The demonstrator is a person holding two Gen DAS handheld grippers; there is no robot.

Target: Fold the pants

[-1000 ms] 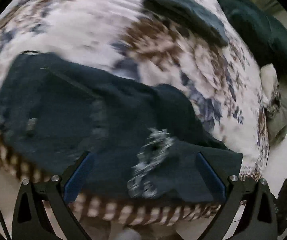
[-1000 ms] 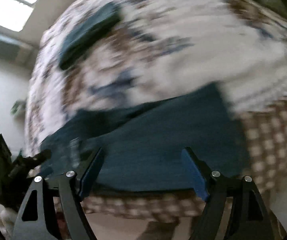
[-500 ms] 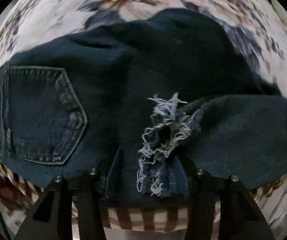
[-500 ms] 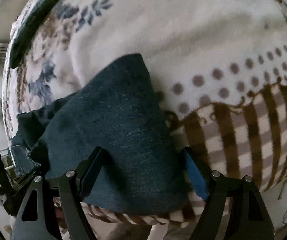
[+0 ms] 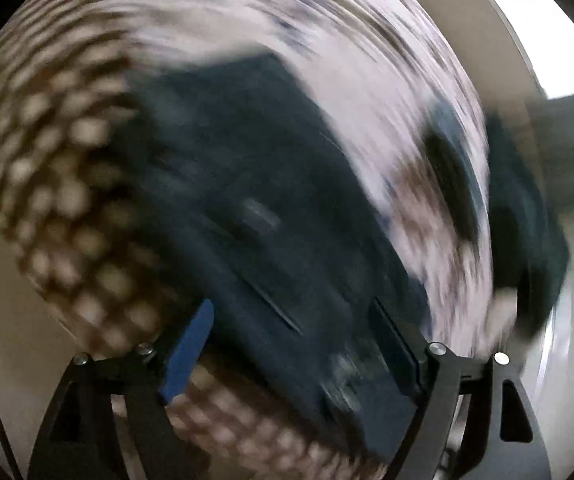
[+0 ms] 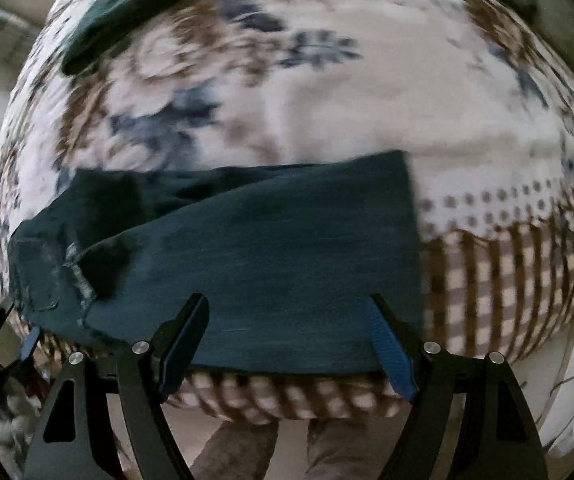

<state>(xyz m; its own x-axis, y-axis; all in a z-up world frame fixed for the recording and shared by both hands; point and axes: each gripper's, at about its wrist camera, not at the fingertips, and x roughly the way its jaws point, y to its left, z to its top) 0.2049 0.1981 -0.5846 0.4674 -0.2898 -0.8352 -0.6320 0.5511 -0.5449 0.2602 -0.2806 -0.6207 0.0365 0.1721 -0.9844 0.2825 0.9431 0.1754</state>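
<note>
Denim pants (image 6: pixel 247 256), dark blue, lay folded on the near edge of a floral bedspread (image 6: pixel 327 92), over its checked border. Only the right wrist view showed this clearly, along with the frayed rip at the left end and the person's legs (image 6: pixel 279 452) below. The right gripper (image 6: pixel 287 344) hung above the fabric, jaws apart. Heavy blur smeared the left view; the left gripper (image 5: pixel 299 352) had just been opening, with pants (image 5: pixel 271 208) beyond its unpinching fingers.

Dark blue jeans (image 6: pixel 271 256), frayed rip near the left end, folded lengthwise, flat along the bedspread's checked edge.
</note>
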